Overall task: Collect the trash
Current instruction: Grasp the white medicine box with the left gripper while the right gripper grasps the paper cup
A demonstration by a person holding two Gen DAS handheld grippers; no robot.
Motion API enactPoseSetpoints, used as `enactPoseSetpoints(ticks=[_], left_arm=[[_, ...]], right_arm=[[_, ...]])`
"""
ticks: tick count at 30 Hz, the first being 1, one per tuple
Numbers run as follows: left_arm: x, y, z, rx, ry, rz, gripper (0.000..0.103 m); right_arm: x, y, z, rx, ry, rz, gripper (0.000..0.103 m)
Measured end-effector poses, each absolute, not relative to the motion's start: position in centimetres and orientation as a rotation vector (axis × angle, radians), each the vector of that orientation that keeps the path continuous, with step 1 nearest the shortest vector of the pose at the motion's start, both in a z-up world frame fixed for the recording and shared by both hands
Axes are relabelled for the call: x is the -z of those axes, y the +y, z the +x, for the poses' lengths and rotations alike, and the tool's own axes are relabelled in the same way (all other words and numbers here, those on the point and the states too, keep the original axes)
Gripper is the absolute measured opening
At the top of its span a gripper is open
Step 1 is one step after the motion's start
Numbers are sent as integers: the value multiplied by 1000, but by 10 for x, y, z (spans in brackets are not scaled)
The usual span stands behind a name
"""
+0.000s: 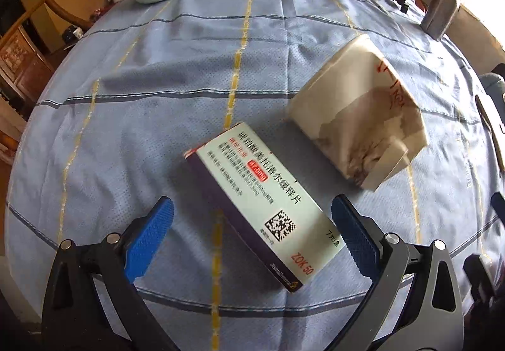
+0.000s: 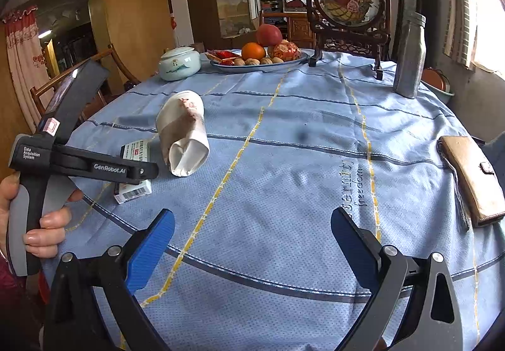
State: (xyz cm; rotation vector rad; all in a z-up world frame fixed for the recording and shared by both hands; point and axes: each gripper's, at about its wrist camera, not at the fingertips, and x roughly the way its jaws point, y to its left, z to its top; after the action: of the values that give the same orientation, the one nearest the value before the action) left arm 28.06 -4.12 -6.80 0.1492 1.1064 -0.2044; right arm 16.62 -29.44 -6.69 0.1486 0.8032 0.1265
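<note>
The medicine box lies flat on the surface, between the wide-open fingers of my left gripper. It looks light, stiff cardboard, easily crushed; I judge its long sides the best hold. Just beyond the box lies one crumpled paper cup, soft and light. Two trash pieces in all. My right gripper hovers wide, holding nothing.

Glossy cardboard medicine box, crumpled paper bag, woven cloth tablecloth (matt, dimpled).
</note>
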Motion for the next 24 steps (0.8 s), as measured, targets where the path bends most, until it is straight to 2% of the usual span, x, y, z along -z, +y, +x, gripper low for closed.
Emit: enactPoseSetpoints(ticks=[8, 16, 17, 19, 20, 21, 24], left_arm=[[66, 12, 266, 77, 1052, 222, 96], [60, -28, 259, 95, 896, 371, 96], [60, -30, 258, 98, 885, 376, 93], [62, -30, 259, 109, 882, 368, 76], [65, -28, 260, 121, 896, 358, 61], [67, -26, 261, 142, 910, 340, 50], [62, -19, 260, 160, 900, 284, 49]], right_arm=[[67, -292, 166, -141, 805, 141, 97], [69, -295, 167, -124, 815, 152, 97], [69, -295, 168, -124, 815, 152, 97], [69, -295, 168, -124, 818, 151, 97], [69, -295, 168, -124, 820, 150, 97], [69, -295, 169, -126, 821, 150, 97], [70, -294, 170, -126, 827, 146, 97]])
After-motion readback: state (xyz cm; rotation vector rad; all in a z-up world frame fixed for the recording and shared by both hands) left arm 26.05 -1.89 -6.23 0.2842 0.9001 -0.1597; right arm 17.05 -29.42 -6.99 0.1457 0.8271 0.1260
